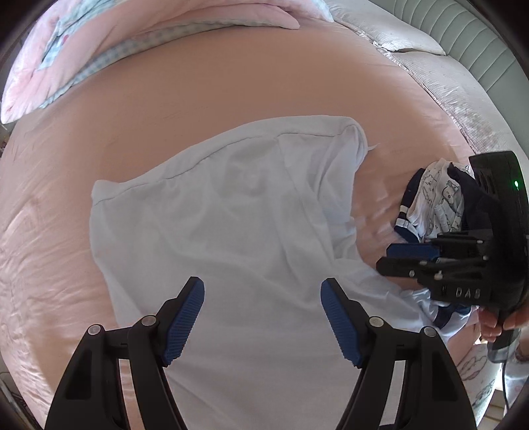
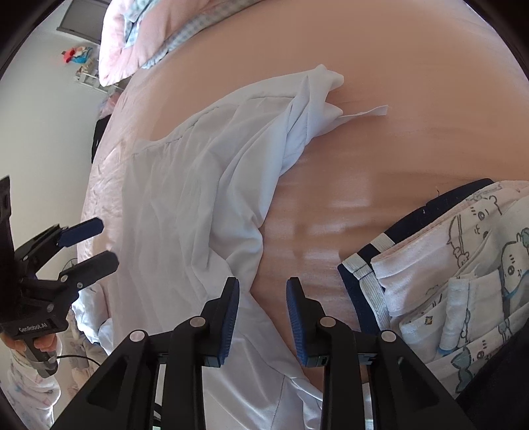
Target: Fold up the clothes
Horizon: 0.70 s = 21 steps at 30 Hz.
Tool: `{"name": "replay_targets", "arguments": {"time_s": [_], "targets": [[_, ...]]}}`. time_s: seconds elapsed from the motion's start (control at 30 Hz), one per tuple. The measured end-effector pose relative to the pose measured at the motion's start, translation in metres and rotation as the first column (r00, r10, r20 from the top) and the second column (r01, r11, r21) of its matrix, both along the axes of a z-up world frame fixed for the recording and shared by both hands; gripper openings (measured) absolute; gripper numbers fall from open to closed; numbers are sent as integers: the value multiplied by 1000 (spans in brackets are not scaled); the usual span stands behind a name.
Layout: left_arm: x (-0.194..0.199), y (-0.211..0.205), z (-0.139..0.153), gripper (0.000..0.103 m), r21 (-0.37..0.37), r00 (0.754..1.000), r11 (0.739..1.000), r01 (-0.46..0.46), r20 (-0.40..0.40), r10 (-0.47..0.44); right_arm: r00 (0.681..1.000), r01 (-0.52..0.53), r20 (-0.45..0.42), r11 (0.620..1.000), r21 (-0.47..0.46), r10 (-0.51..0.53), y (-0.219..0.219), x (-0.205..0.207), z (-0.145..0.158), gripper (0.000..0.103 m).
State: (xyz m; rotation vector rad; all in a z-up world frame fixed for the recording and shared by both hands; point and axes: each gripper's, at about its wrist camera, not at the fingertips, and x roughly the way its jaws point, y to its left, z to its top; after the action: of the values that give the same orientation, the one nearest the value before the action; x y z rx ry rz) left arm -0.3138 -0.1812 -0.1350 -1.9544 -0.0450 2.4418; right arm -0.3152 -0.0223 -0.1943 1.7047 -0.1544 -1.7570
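Tools [image 1: 263, 317] above lengthwise white garment [image 1: 231, 215]

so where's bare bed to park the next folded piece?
Free: the wide pink sheet beyond the white garment, up to the quilt and pillow. Also a narrower strip between the white garment and the patterned clothes pile. Crowded: near edge, where both grippers hover.

A bed [image 1: 231, 86] with a smooth pink sheet fills both views. At its far end lie a pink quilt [image 1: 39, 72] and a pale padded headboard [image 1: 463, 36]. Left of the bed stands a white wall [image 2: 49, 132] with a dark screen [image 2: 82, 21], in soft daylight
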Motion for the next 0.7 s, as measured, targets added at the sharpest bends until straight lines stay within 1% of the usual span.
{"name": "replay_targets", "arguments": {"time_s": [0.1, 0.2, 0.27, 0.33, 0.43, 0.5, 0.6, 0.7], "targets": [[-13, 16, -11, 72, 17, 1000, 1000, 2, 25, -2, 998, -56, -38, 998, 37, 57, 1, 9, 2, 29], [-23, 27, -21, 72, 24, 999, 1000, -8, 45, 7, 991, -95, -80, 990, 108, 104, 4, 18, 2, 29], [-26, 32, -24, 72, 24, 999, 1000, -15, 43, 14, 988, -100, -100, 984, 145, 116, 6, 20, 2, 29], [-28, 35, -26, 72, 21, 999, 1000, -20, 31, 20, 989, -91, -101, 985, 149, 107, 13, 19, 2, 29], [-30, 36, -32, 72, 22, 999, 999, -32, 38, 31, 993, -57, -96, 988, 140, 71, 24, 13, 0, 29], [-30, 37, -37, 72, 29, 998, 999, -41, 48, 40, 996, -15, -85, 990, 139, 27, 21, 2, -4, 29], [-30, 39, -44, 72, 37, 997, 998, -50, 60, 48, 997, 65, -42, 993, 100, -61, 16, -20, -5, 29], [-28, 41, -52, 72, 41, 997, 998, -53, 61, 51, 989, 148, -11, 987, 69, -147, 14, -44, -1, 29]]}}
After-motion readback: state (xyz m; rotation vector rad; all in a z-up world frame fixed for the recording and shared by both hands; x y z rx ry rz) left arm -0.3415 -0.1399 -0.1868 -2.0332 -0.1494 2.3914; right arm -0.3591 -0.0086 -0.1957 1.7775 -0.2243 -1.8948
